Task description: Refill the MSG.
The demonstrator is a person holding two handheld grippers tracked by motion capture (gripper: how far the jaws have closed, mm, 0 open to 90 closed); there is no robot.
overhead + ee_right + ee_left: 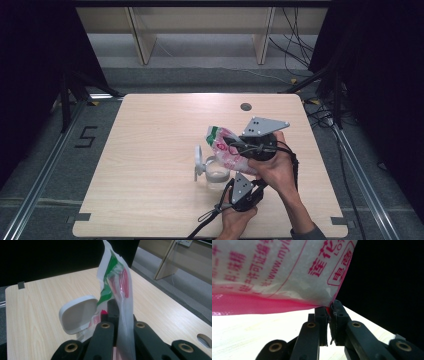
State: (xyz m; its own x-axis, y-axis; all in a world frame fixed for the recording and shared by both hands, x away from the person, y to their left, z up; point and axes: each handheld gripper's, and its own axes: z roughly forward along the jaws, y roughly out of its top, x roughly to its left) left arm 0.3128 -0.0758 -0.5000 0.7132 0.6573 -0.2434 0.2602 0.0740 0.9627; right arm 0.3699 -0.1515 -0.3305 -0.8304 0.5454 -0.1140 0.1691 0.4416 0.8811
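A clear plastic bag [223, 149] with red and green print and white grains inside hangs tilted over a small clear jar [218, 175] whose white flip lid [199, 161] stands open. My left gripper [240, 174] comes up from below and is shut on the bag's lower red corner [322, 298], pinched at the left gripper [329, 309] tips. My right gripper [234, 147] reaches in from the right and is shut on the bag's upper part [117, 282]. Beyond the right gripper [119, 311] the jar's lid [77, 315] shows just left of the bag.
The light wooden table [150, 150] has a round cable hole [245, 106] near its far edge, also seen as the hole [205, 338]. Wooden frame legs [142, 40] and cables [295, 45] lie on the floor behind. Dark curtains flank both sides.
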